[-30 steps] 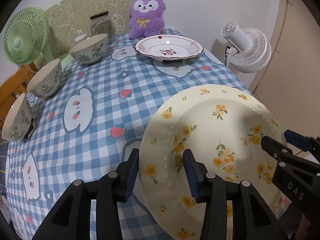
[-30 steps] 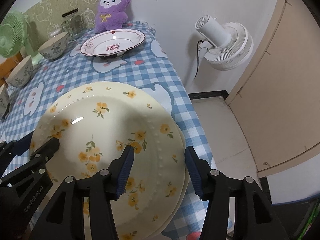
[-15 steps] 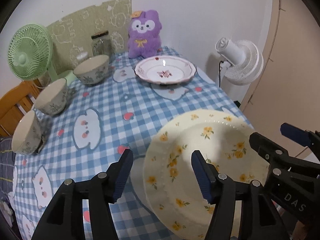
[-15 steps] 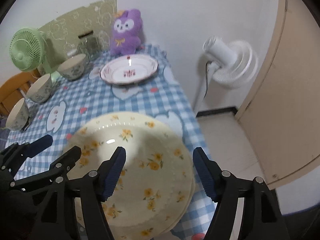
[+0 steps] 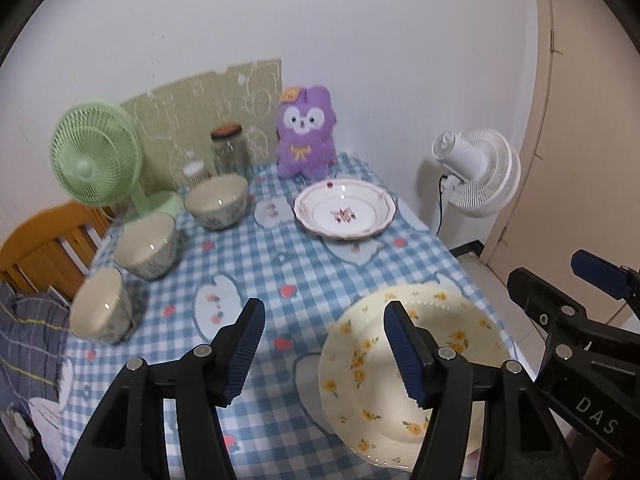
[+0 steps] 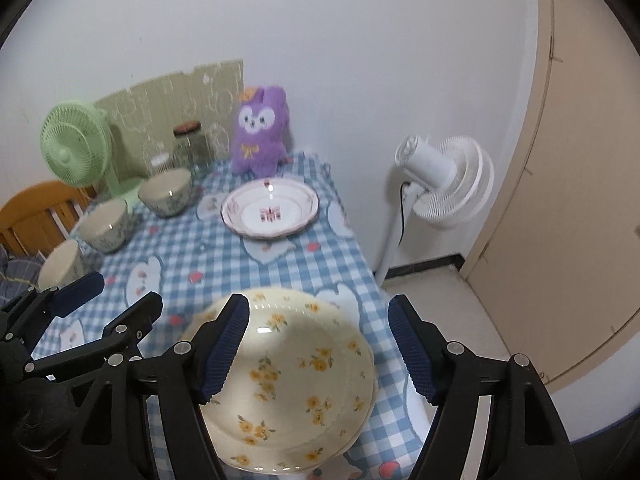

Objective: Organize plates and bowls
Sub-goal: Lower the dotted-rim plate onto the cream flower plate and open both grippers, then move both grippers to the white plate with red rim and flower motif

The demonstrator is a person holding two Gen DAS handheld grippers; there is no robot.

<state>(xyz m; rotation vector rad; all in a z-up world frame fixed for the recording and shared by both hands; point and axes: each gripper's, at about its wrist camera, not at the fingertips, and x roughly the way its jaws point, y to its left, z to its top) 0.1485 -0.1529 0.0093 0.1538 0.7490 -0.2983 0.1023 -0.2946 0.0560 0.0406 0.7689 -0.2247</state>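
A cream plate with yellow flowers lies on top of another plate at the table's near right corner. My left gripper hovers open above the cream plate's left rim, holding nothing. Above its right side hangs my right gripper, also open and not touching it. Farther back sits a white plate with a red pattern. Three patterned bowls line the left side.
A purple plush toy, a glass jar and a green fan stand at the back of the blue checked tablecloth. A white fan and a beige door are beyond the right edge; a wooden chair is at the left.
Both grippers' jaws spread wider off the yellow-flower plate's rim and rose up and back from it. The plate stays on the table.
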